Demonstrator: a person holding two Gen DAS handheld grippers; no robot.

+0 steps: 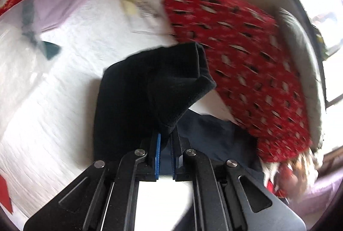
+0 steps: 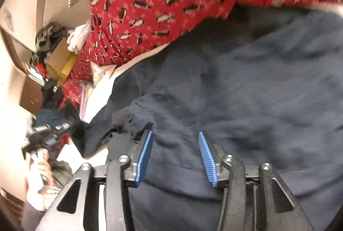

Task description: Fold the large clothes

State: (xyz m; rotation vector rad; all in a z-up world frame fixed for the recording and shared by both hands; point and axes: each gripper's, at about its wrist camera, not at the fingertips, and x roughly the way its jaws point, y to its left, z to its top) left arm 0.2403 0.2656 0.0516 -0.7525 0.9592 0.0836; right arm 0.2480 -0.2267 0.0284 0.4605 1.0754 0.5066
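Observation:
A large dark navy garment [image 2: 246, 91] lies spread over the white bed and fills most of the right wrist view. Just above it, my right gripper [image 2: 174, 134] stands open, its blue pads [image 2: 144, 155] apart and nothing pinched between them. In the left wrist view, my left gripper [image 1: 166, 140] is shut on a black ribbed cuff or sleeve end [image 1: 158, 89], which stands up lifted off the white sheet. The navy cloth [image 1: 214, 134] trails away to the right beneath it.
A red patterned blanket [image 1: 235, 37] [image 2: 160, 5] covers the far side of the bed. Papers and plastic bags [image 1: 70, 1] lie on the white sheet [image 1: 53, 102]. A cardboard box [image 2: 62, 59] with piled clothes stands by the wall, and a person's hand [image 2: 42, 168] shows at the left.

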